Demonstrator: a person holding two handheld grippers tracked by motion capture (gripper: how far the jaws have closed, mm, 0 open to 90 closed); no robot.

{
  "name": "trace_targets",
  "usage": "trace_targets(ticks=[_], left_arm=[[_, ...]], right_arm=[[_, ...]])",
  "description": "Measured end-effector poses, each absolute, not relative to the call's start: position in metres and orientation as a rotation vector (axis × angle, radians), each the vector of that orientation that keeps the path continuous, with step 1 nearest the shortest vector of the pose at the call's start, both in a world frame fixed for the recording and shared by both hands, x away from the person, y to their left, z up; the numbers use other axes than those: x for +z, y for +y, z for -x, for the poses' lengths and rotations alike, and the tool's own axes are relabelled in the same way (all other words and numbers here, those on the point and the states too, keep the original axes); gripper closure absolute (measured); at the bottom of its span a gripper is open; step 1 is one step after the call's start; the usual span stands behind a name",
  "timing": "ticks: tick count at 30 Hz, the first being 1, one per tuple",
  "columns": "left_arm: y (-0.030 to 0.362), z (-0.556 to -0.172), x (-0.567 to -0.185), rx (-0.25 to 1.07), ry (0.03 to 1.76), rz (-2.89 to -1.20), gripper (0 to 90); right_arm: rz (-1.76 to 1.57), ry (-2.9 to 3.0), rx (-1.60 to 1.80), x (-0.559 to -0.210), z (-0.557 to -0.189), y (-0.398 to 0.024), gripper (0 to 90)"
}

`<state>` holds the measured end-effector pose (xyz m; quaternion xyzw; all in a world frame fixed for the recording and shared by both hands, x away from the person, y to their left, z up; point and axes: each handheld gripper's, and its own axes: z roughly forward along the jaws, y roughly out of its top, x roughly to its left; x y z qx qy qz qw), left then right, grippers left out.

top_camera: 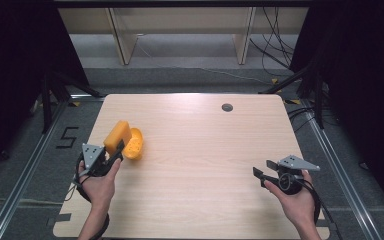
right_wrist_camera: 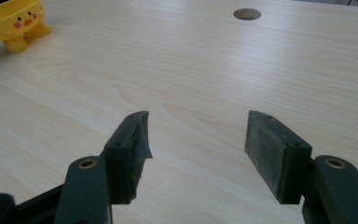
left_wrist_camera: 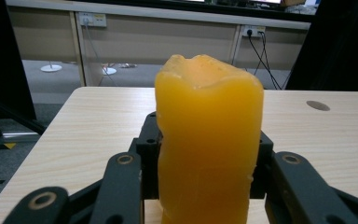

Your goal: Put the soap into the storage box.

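Sponge (left_wrist_camera: 209, 140), orange and upright, sits clamped between my left gripper's (top_camera: 111, 156) jaws, which press on both its flanks; from the high view I see it held over the table's (top_camera: 205, 150) left side. Just beside it, to the right, I have a yellow bowl (top_camera: 134, 143); through the right gripper view it stands on stubby feet with a duck face painted on. Well apart, near the right edge, my right gripper (right_wrist_camera: 196, 140) hovers low over bare wood, jaws spread with nothing between them. Far ahead I spot a round hole (top_camera: 227, 107) in the tabletop.
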<state>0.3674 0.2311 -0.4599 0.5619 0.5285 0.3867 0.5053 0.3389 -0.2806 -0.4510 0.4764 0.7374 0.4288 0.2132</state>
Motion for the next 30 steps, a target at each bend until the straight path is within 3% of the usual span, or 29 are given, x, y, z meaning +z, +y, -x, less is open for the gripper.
trace_targets(ticks=[10, 30], left_arm=[[0.220, -0.373, -0.462, 1.023, 1.262, -1.345, 60.1], [0.207, -0.394, -0.469, 1.034, 1.302, -1.332, 60.1]], right_arm=[[-1.317, 2.076, 1.225, -0.452, -0.340, -0.280, 39.9], [-1.307, 2.068, 1.253, -0.453, -0.341, -0.282, 39.3]])
